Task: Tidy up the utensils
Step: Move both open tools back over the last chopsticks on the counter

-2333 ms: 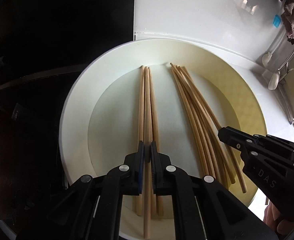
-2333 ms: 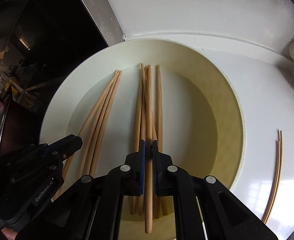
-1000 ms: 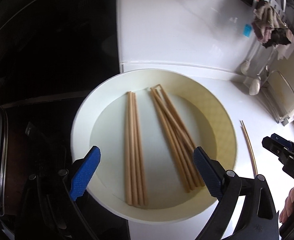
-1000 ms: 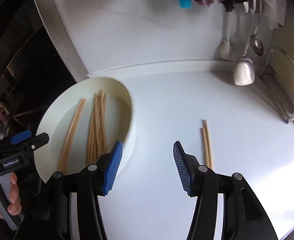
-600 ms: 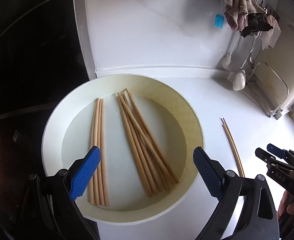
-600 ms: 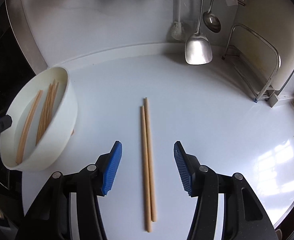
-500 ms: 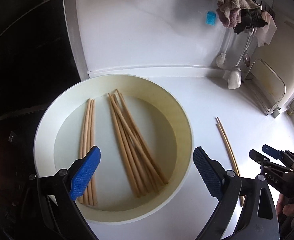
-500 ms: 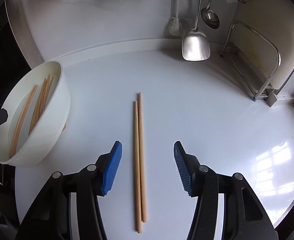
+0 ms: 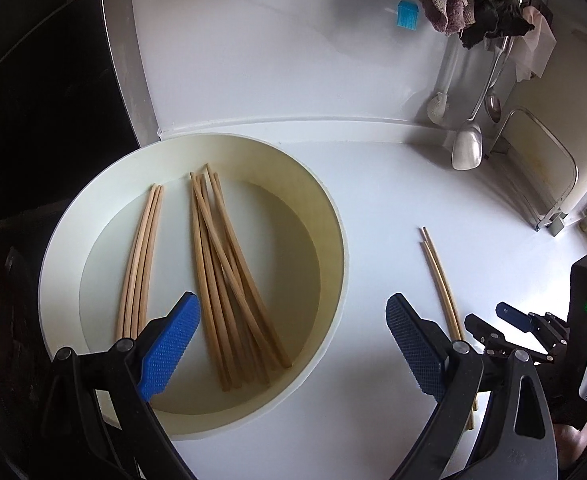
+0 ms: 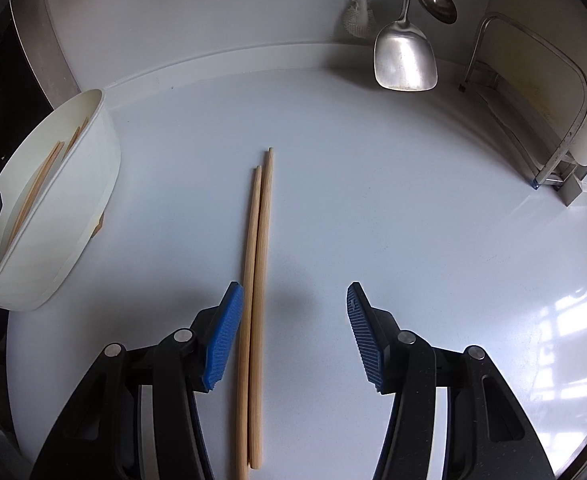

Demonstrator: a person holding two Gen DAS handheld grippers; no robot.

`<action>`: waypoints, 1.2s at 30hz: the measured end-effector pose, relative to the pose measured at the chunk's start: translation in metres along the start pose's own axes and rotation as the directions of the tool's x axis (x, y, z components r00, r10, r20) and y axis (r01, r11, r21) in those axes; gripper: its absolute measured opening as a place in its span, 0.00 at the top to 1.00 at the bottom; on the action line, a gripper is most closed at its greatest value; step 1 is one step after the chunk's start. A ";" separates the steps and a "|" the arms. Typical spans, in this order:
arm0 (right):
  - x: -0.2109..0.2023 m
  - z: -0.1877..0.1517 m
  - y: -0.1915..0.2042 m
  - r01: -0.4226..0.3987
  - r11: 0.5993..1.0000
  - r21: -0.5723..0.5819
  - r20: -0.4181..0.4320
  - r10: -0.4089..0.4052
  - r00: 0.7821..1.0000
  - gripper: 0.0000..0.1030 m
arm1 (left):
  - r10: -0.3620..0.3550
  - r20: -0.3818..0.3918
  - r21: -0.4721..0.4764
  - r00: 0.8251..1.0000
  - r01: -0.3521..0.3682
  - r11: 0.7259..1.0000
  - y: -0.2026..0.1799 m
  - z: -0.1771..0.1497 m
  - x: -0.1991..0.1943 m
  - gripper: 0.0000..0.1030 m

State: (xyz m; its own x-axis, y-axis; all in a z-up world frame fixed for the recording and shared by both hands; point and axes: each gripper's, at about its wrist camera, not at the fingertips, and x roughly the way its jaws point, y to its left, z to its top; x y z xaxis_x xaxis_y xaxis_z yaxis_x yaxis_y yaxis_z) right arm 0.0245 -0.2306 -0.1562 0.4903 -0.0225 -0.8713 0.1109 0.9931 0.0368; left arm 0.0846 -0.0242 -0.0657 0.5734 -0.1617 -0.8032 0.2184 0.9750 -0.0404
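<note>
Left gripper: your left gripper [image 9: 293, 332] has its blue pads spread wide with nothing between them, above the near edge of the white bowl [image 9: 333, 216].
Right gripper: your right gripper [image 10: 291, 332] stands with its jaws apart; the chopstick pair [image 10: 258, 264] lies on the counter between the pads, close beside the left pad, and neither pad presses on it.
Bowl contents: the left wrist view looks straight down into the bowl. You see three chopsticks [image 9: 141, 256] lying parallel on the left, and a crossed heap [image 9: 229, 272] to their right. The heap overlaps too much for a sure count; it looks like seven or eight.
What the right wrist view adds: it shows the bowl from the side, at the far left, with only a few stick tips visible over the rim. It shows the pair end to end: two sticks, side by side, touching, the right one reaching slightly farther.
What the left wrist view adds: the pair lies on the white counter [image 9: 393, 200] well right of the bowl, its near end hidden behind your grippers.
Hanging utensils: a steel spatula [image 10: 405, 56], a ladle [image 10: 437, 0] and a white brush [image 10: 359, 16] hang at the far wall; one of each.
Only in the left wrist view: a blue silicone brush [image 9: 407, 14] and bunched cloths [image 9: 465, 4] higher on the wall.
Wire rack: one rack [image 10: 545, 92] stands at the far right.
</note>
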 end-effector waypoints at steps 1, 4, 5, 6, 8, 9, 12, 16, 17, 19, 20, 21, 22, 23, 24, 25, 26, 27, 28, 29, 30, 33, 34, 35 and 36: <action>0.001 0.000 0.000 0.000 1.000 -0.003 0.001 0.000 1.000 0.50 | 0.001 -0.001 -0.002 1.000 -0.001 1.000 0.000 0.000 0.001 0.10; 0.005 -0.002 0.000 0.009 1.000 -0.015 -0.003 -0.009 1.000 0.50 | 0.006 -0.006 -0.001 1.000 -0.006 1.000 -0.002 0.000 0.002 0.10; 0.006 -0.003 0.001 0.009 1.000 -0.018 -0.007 -0.010 1.000 0.50 | 0.007 -0.008 0.000 1.000 -0.007 1.000 -0.003 0.000 0.003 0.10; 0.007 -0.003 0.000 0.009 1.000 -0.020 -0.010 -0.009 1.000 0.50 | 0.007 -0.009 0.000 1.000 -0.007 1.000 -0.003 0.000 0.004 0.10; 0.009 -0.004 0.000 0.013 1.000 -0.027 -0.013 -0.013 1.000 0.50 | 0.007 -0.012 -0.002 1.000 -0.007 1.000 -0.004 0.000 0.005 0.10; 0.009 -0.005 0.002 0.017 0.999 -0.031 -0.014 -0.017 1.000 0.50 | 0.007 -0.014 -0.002 1.000 -0.007 1.000 -0.004 -0.001 0.005 0.10; 0.010 -0.007 0.003 0.026 0.999 -0.043 -0.010 -0.027 1.000 0.50 | 0.007 -0.016 -0.001 1.000 -0.007 1.000 -0.004 -0.001 0.007 0.10; 0.012 -0.008 0.005 0.037 0.998 -0.056 -0.008 -0.037 0.999 0.50 | 0.008 -0.017 -0.004 1.000 -0.009 1.000 -0.004 -0.001 0.007 0.10; 0.013 -0.008 0.006 0.035 0.998 -0.059 -0.010 -0.035 0.999 0.50 | 0.006 -0.018 -0.004 1.000 -0.006 1.000 -0.004 -0.001 0.007 0.10; 0.012 -0.010 0.009 0.044 0.997 -0.070 -0.011 -0.045 0.999 0.50 | 0.002 -0.022 -0.001 1.000 -0.002 1.000 -0.005 -0.002 0.008 0.10; 0.013 -0.010 0.008 0.048 0.996 -0.073 -0.010 -0.049 0.999 0.50 | 0.001 -0.024 0.001 1.000 -0.001 1.000 -0.005 -0.002 0.009 0.10; 0.013 -0.010 0.008 0.046 0.996 -0.073 -0.010 -0.047 0.999 0.50 | -0.001 -0.025 0.003 1.000 0.001 1.000 -0.006 -0.003 0.009 0.10; 0.014 -0.011 0.009 0.044 0.996 -0.072 -0.009 -0.045 0.999 0.50 | -0.002 -0.025 0.005 1.000 0.002 1.000 -0.007 -0.003 0.009 0.10; 0.015 -0.009 0.008 0.042 0.996 -0.074 -0.007 -0.042 0.999 0.51 | -0.004 -0.025 0.006 1.000 0.004 1.000 -0.009 -0.003 0.009 0.10; 0.018 -0.007 0.007 0.040 0.996 -0.077 -0.005 -0.041 0.999 0.53 | -0.006 -0.025 0.008 1.000 0.006 1.000 -0.010 -0.004 0.009 0.10; 0.018 -0.007 0.008 0.040 0.996 -0.083 -0.003 -0.040 0.999 0.54 | -0.010 -0.025 0.010 1.000 0.010 1.000 -0.012 -0.004 0.008 0.10; 0.018 -0.007 0.008 0.043 0.995 -0.088 0.000 -0.044 0.999 0.55 | -0.013 -0.025 0.013 1.000 0.013 1.000 -0.013 -0.005 0.008 0.10; 0.018 -0.007 0.008 0.043 0.995 -0.091 0.003 -0.043 0.999 0.60 | -0.016 -0.025 0.015 1.000 0.016 1.000 -0.015 -0.005 0.007 0.10; 0.018 -0.007 0.008 0.040 0.995 -0.094 0.007 -0.040 0.999 0.63 | -0.020 -0.025 0.016 0.999 0.020 1.000 -0.017 -0.006 0.006 0.10; 0.018 -0.007 0.007 0.039 0.995 -0.096 0.009 -0.038 0.999 0.69 | -0.024 -0.026 0.018 0.999 0.024 1.000 -0.018 -0.007 0.005 0.10; 0.017 -0.008 0.006 0.038 0.994 -0.099 0.011 -0.037 0.999 0.74 | -0.026 -0.027 0.019 0.999 0.027 0.999 -0.020 -0.009 0.004 0.10; 0.017 -0.009 0.006 0.032 0.993 -0.113 0.016 -0.030 0.999 0.86 | -0.031 -0.038 0.021 0.999 0.031 0.999 -0.028 -0.013 0.004 0.10; 0.017 -0.010 0.005 0.029 0.993 -0.116 0.017 -0.027 0.999 0.87 | -0.035 -0.042 0.020 0.999 0.036 0.999 -0.031 -0.015 0.003 0.10; 0.017 -0.010 0.003 0.025 0.993 -0.116 0.020 -0.023 1.000 0.88 | -0.040 -0.044 0.019 0.998 0.040 0.999 -0.034 -0.016 0.003 0.10; 0.017 -0.011 0.000 0.020 0.993 -0.112 0.022 -0.018 1.000 0.90 | -0.046 -0.046 0.019 0.998 0.046 0.999 -0.038 -0.018 0.003 0.10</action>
State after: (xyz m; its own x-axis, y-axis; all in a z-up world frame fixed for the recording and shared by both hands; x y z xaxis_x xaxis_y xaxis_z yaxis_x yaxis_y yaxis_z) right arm 0.0231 -0.2293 -0.1761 0.5072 -0.0429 -0.8607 0.0231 0.9991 -0.0362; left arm 0.0638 -0.0586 -0.0771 0.5258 -0.1988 -0.8270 0.2596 0.9634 -0.0665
